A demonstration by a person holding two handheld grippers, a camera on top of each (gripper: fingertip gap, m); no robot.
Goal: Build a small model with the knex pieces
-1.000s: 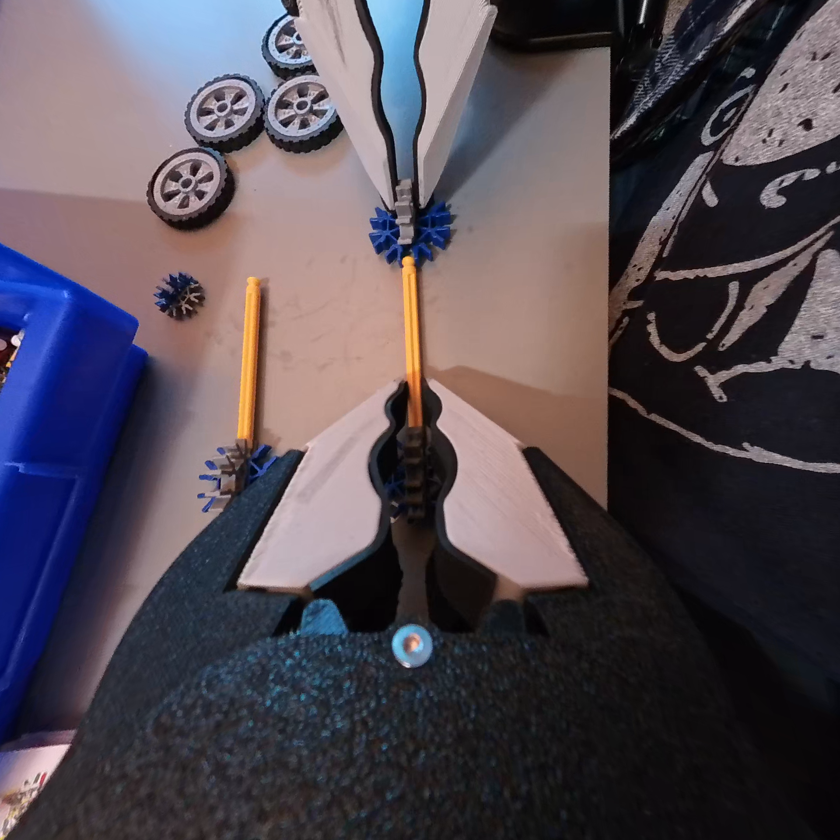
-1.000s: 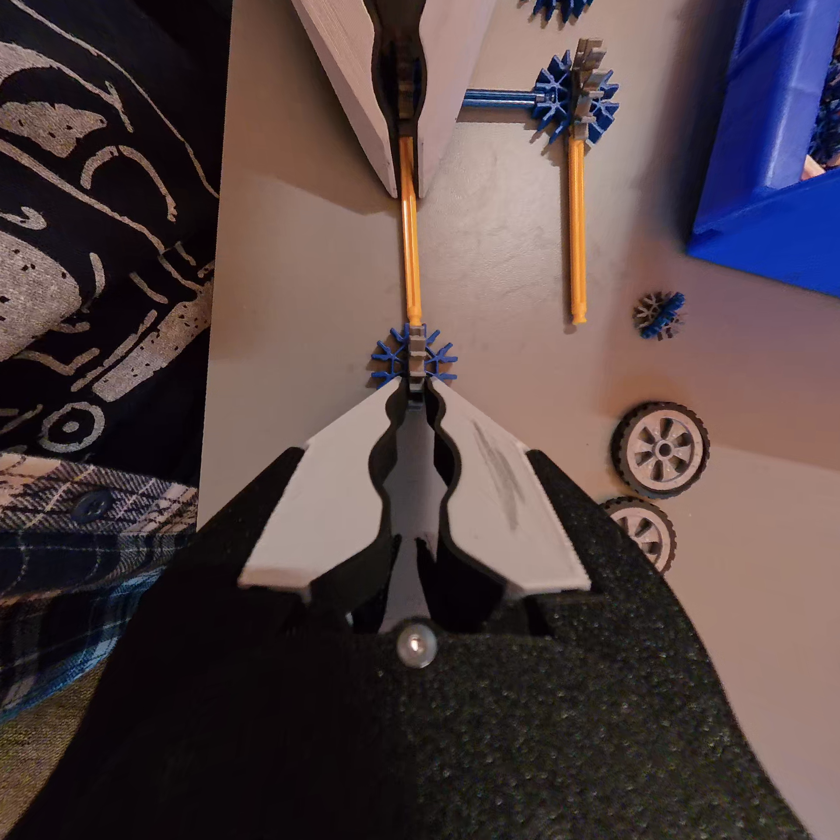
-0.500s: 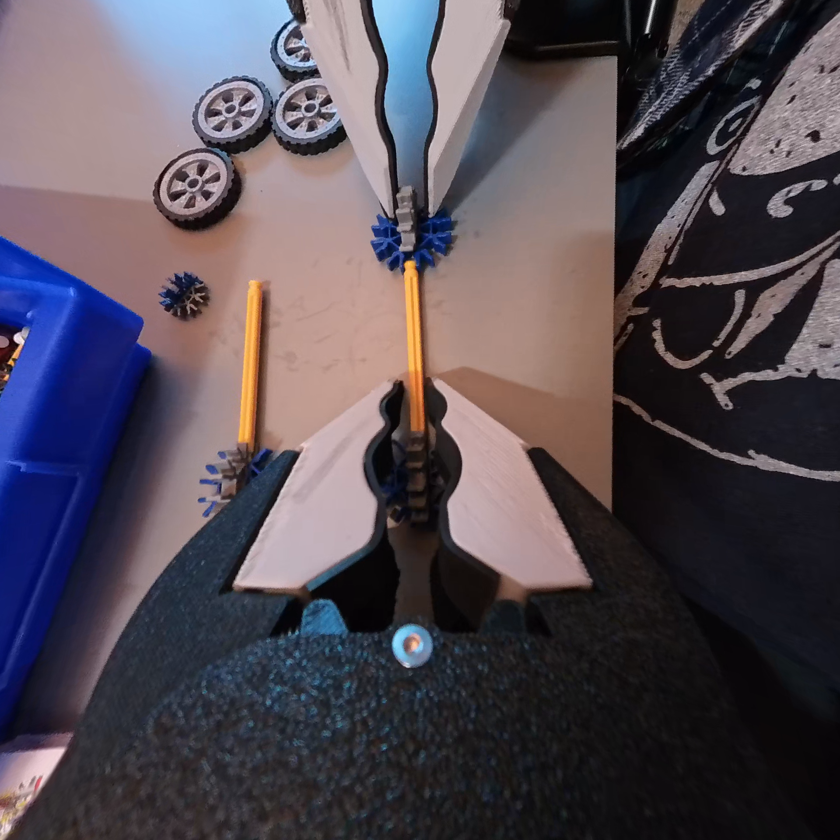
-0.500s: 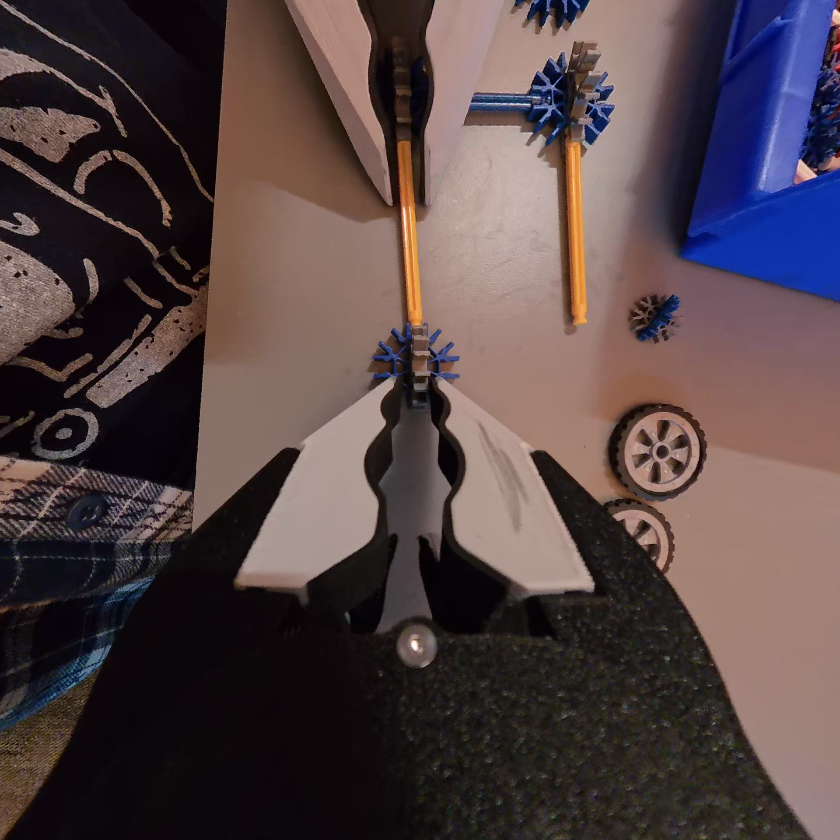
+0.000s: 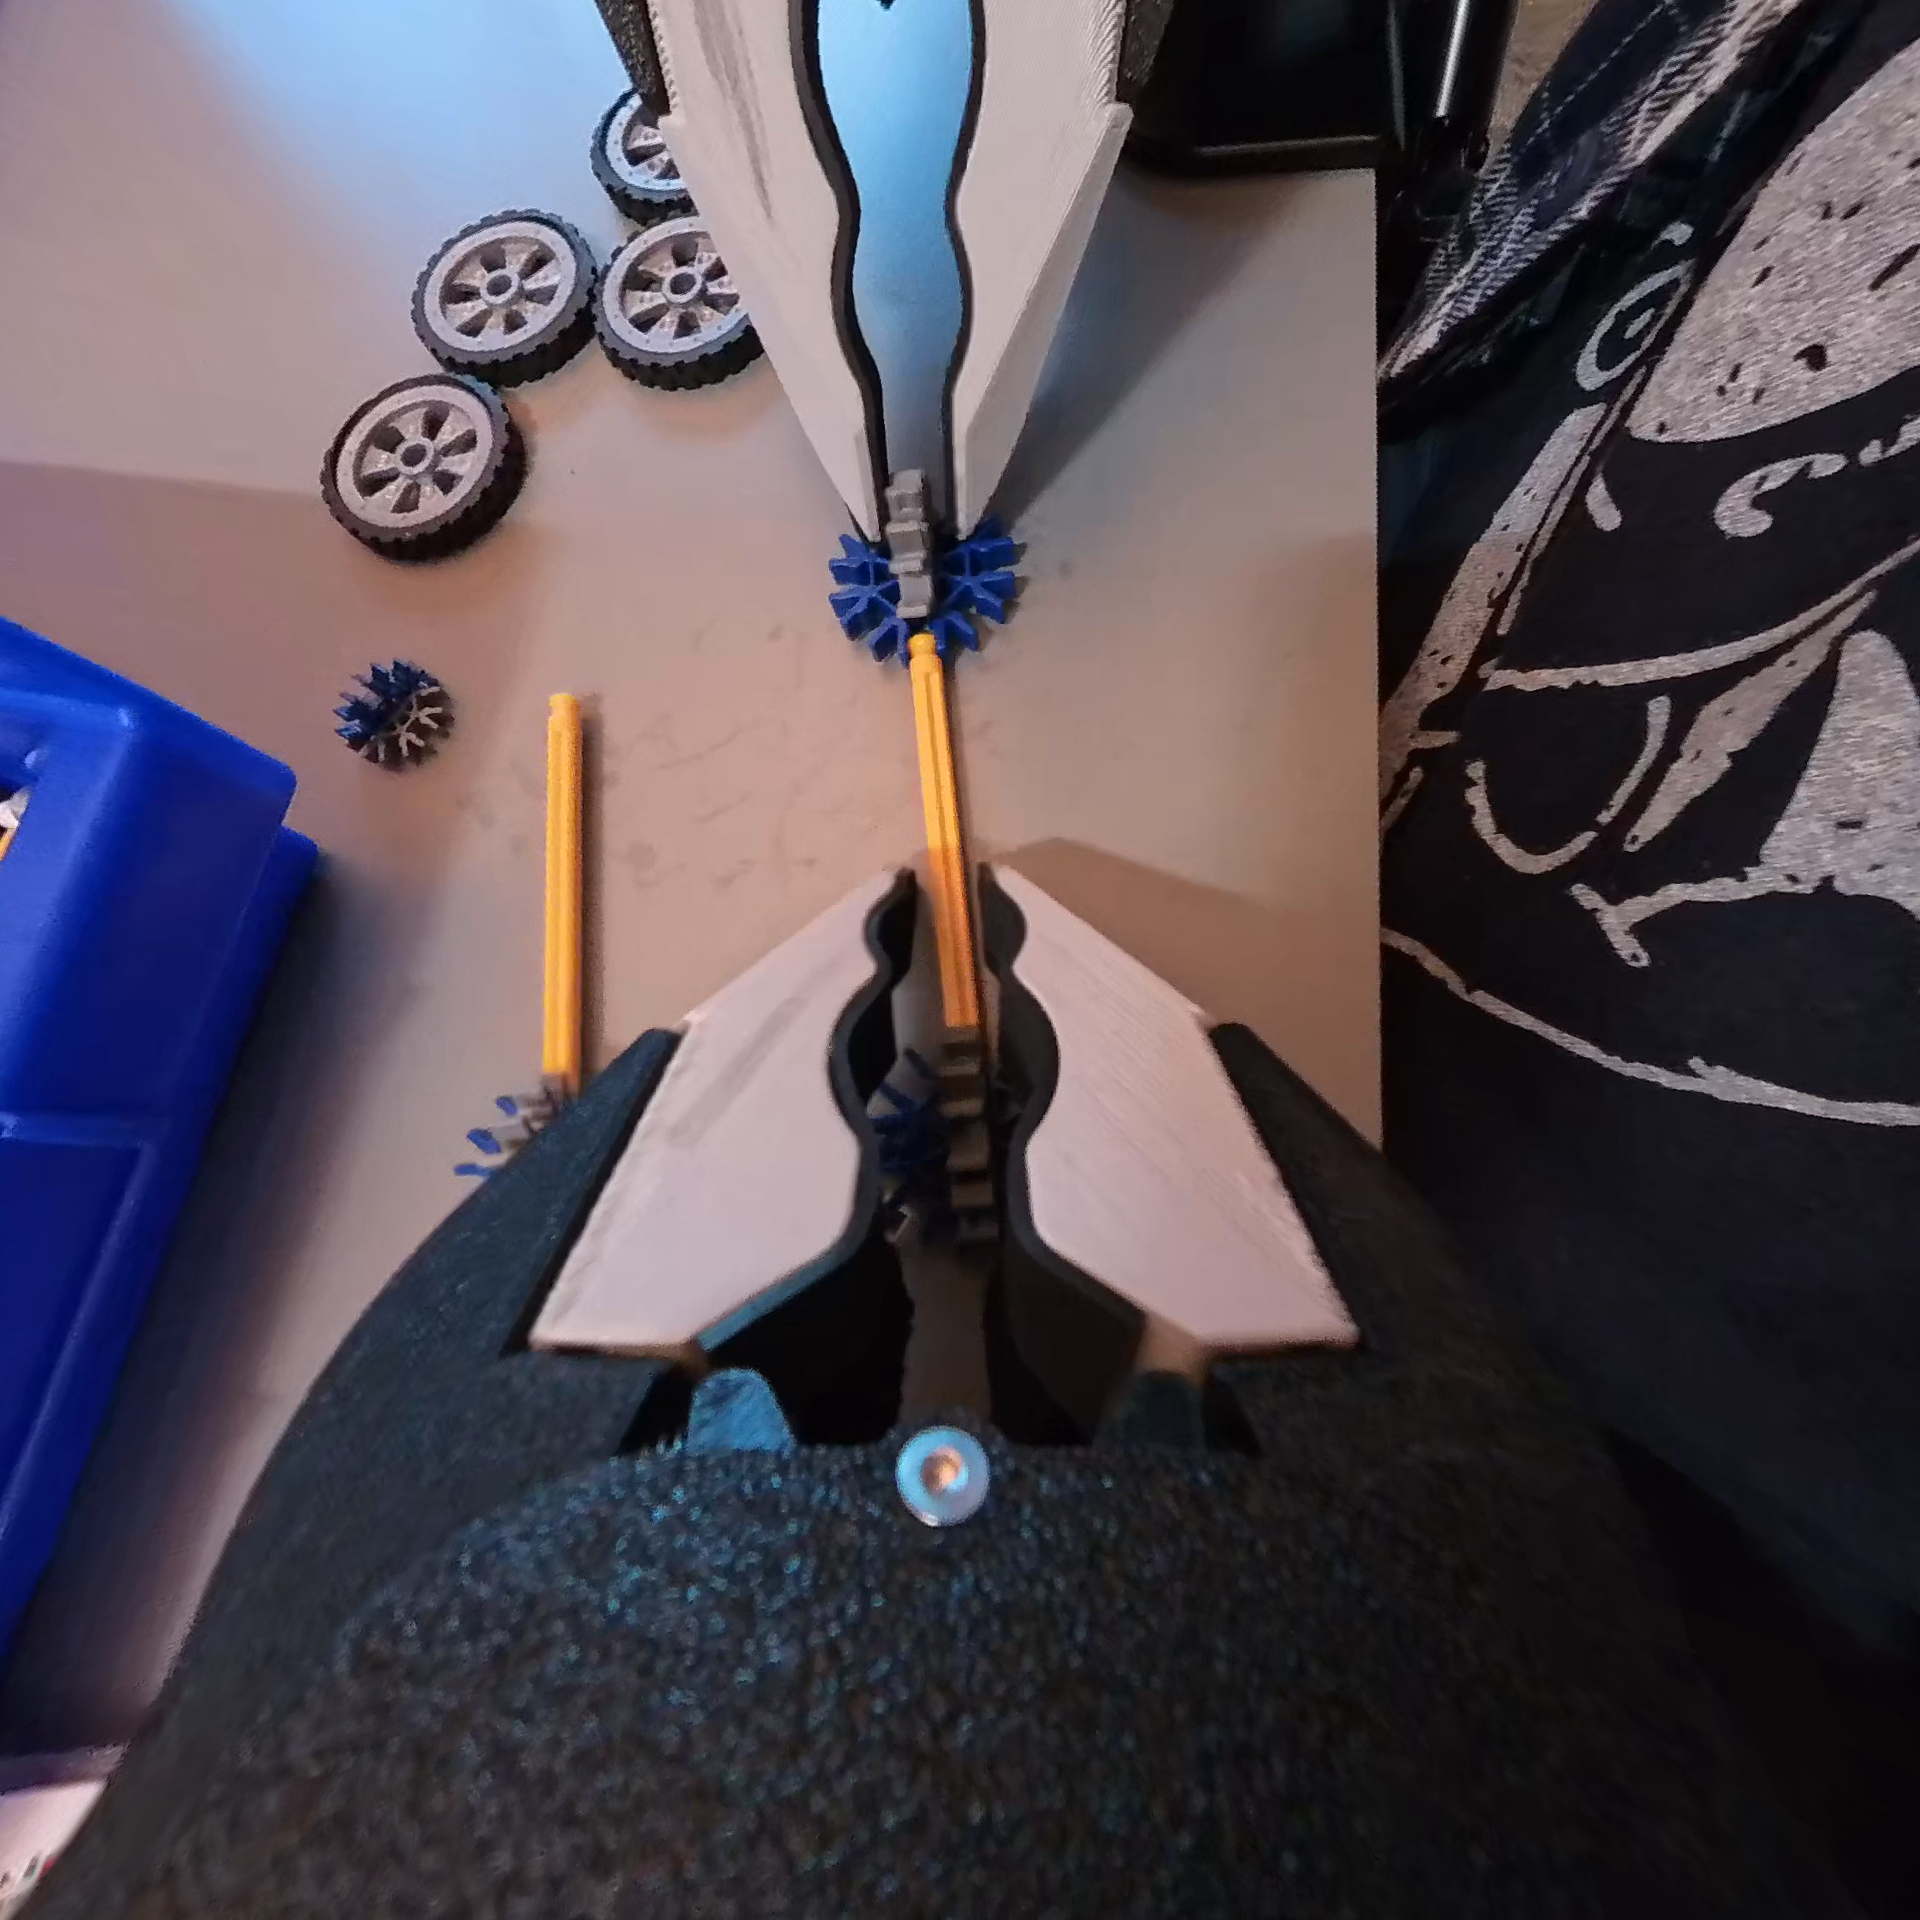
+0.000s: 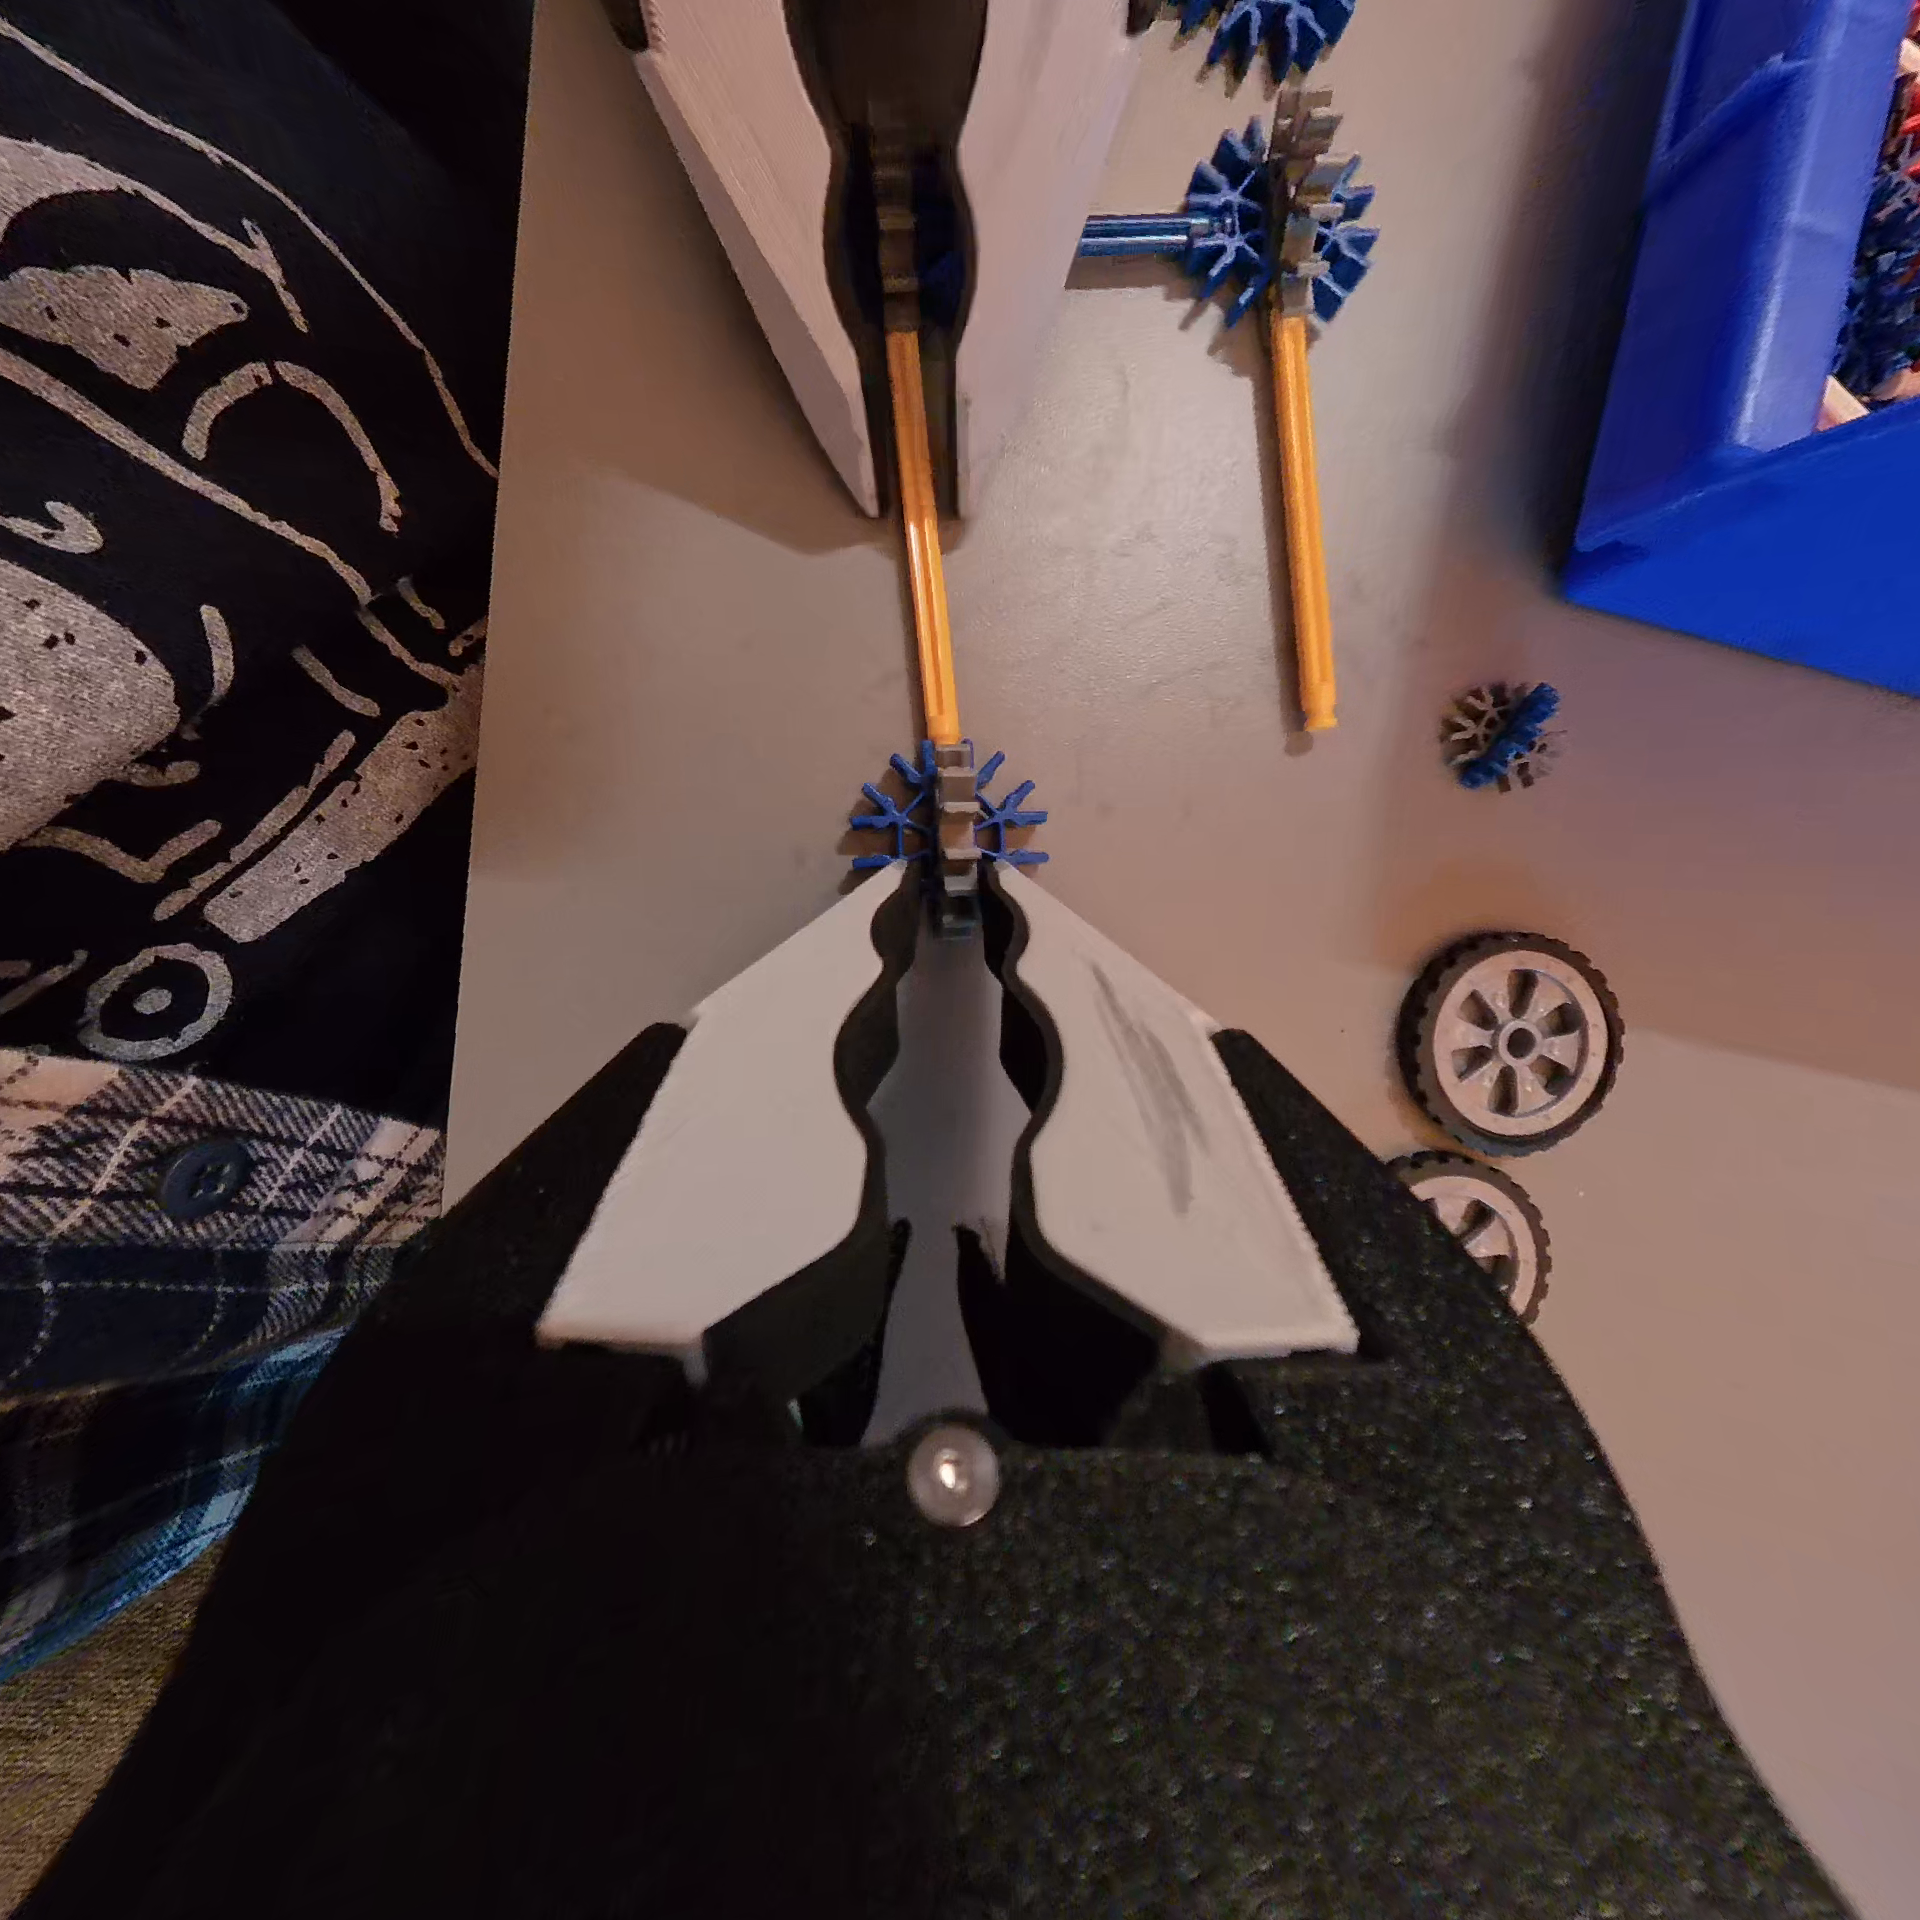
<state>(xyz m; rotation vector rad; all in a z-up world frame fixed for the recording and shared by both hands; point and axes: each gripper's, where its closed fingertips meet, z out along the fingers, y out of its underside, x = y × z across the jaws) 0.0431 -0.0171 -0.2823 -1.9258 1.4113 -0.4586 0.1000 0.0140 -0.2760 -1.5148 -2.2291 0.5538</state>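
Note:
My left gripper [image 5: 940, 883] is shut on a blue and grey toothed connector [image 5: 951, 1132] that sits deep between its fingers. An orange rod [image 5: 940, 790] sticks forward out of that connector. My right gripper [image 6: 951, 883] is shut on a second blue and grey connector [image 6: 951, 821] at its fingertips. The two grippers face each other over the grey table [image 5: 1195, 675]. The rod's tip [image 6: 940, 722] meets the rim of the right gripper's connector, which also shows in the left wrist view [image 5: 920, 582]. Whether the tip is seated in a slot is hidden.
A second orange rod on a connector [image 5: 561, 894] lies beside, with a blue rod attached [image 6: 1132, 234]. A small loose connector [image 5: 395, 714], several grey wheels [image 5: 416, 468] and a blue bin [image 5: 125, 1039] are nearby. A person's dark printed shirt [image 5: 1662, 727] borders the table edge. The tips of one gripper are about 7 cm away from the tips of the other.
The two grippers have drawn slightly closer together. The orange rod now leans a little, with its tip against the right gripper's connector. Both grips are unchanged.

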